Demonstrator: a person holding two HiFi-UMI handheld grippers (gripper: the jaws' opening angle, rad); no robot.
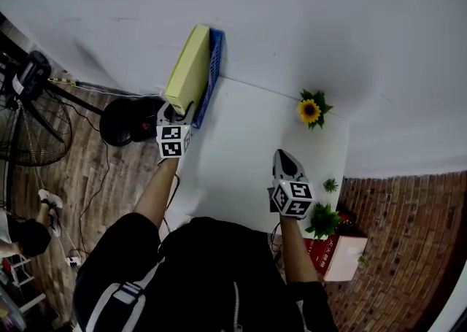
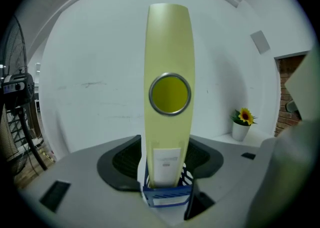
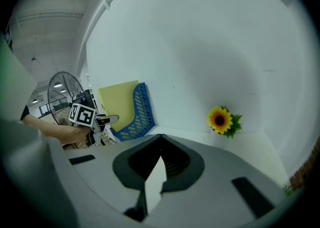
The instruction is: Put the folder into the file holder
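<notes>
Far left of the left gripper [image 1: 178, 110], a standing fan [image 1: 29, 115] is seen on a brick-patterned floor [image 1: 95, 177]. A dark round object [image 1: 120, 120] lies just left of that claw, below the table edge. The left gripper's jaws are spread wide. The yellow folder [image 1: 188, 68] stands upright between them, spine towards the claw, and is not seen to be pressed by the pads. The folder is seated in the blue file holder [image 1: 211, 68], straight ahead of the left claw at the far left corner of the white table [image 1: 241, 155]. A plain white wall [image 1: 292, 17] is met behind the holder. To the right of the left claw, bare tabletop is seen up to the right gripper [image 1: 281, 154]. Its jaws are brought together with nothing between them, well apart from the holder. Ahead and right of this claw, a sunflower [image 1: 310, 111] in a pot is placed by the wall. Small green plants [image 1: 323, 219] are seen just right of the claw at the table edge, and a red and white box [image 1: 337, 256] on the floor beyond.
</notes>
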